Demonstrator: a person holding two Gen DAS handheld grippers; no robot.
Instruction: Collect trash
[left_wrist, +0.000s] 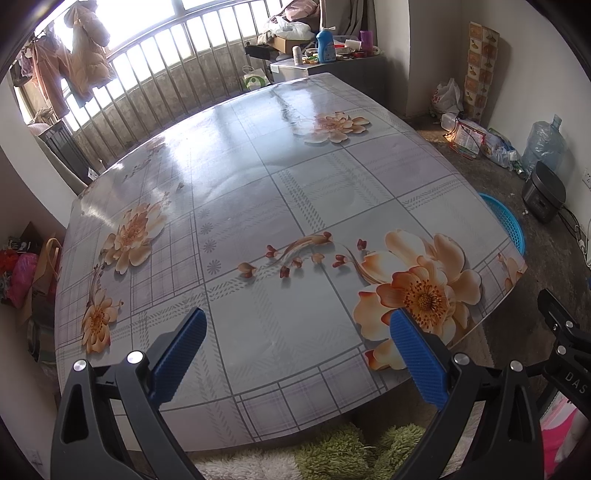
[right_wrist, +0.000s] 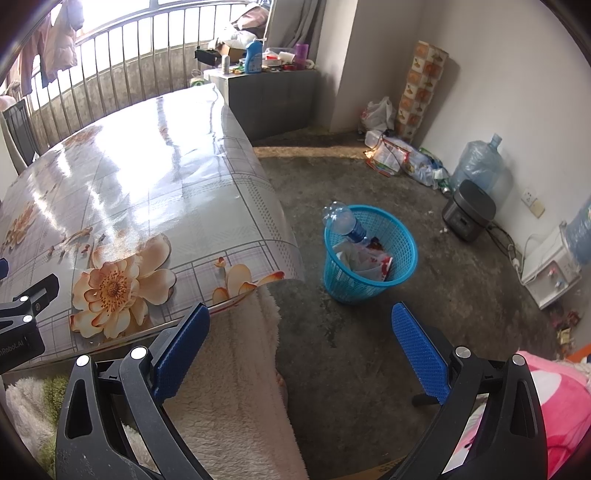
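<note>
Two grippers, left (left_wrist: 297, 328) and right (right_wrist: 301, 323), both with jaws apart and empty. One blue basket (right_wrist: 370, 254) on the floor beside the table (right_wrist: 155, 177) holds one bottle (right_wrist: 343, 221) and wrappers (right_wrist: 365, 260). Left gripper reads "DAS".

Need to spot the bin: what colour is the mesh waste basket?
Bright blue plastic mesh waste basket, clearest in the right wrist view.

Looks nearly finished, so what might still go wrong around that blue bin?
The plastic bottle leans on the rim of the blue basket, sticking out; a bump may tip it onto the floor. Both the left gripper and right gripper are open and empty, so loose litter by the far wall may go uncollected.
</note>
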